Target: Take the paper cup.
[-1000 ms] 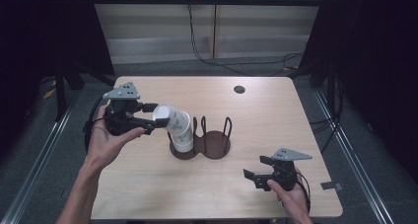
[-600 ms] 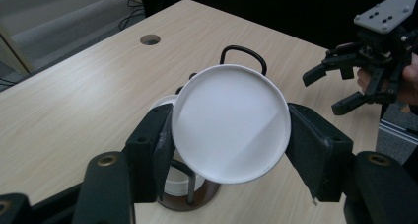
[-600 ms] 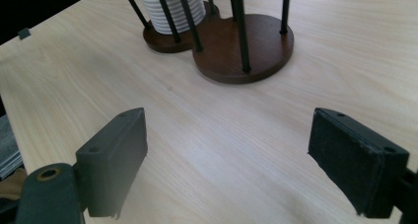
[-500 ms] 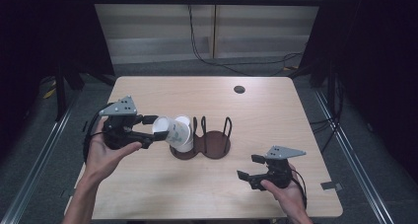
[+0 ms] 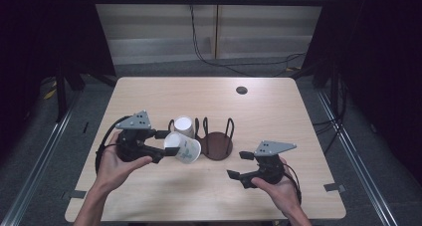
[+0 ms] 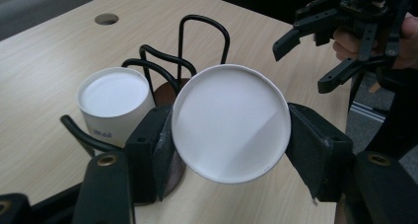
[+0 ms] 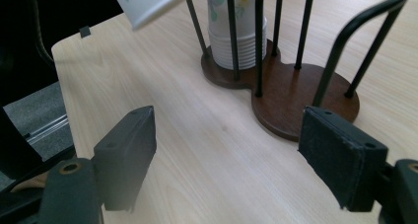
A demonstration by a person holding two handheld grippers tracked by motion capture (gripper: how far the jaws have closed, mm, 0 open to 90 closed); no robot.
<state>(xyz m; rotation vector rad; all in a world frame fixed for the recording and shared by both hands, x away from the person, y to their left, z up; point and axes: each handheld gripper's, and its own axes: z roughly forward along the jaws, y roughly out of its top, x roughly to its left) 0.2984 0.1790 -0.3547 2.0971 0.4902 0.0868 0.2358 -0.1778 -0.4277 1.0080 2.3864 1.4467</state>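
Pale wood tabletop lay under both hands. Left gripper clamped a paper cup on its side, now lifted clear of the stack in the wire holder. Right gripper, empty, had just been narrowing nearby, probably readying to receive the cup.

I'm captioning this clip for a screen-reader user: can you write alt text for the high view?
A person's left gripper holds a white paper cup tipped on its side, just in front of a dark two-slot wire cup holder whose left slot has a stack of cups. The right gripper hangs with nothing between its jaws, near the front right of the wooden table.
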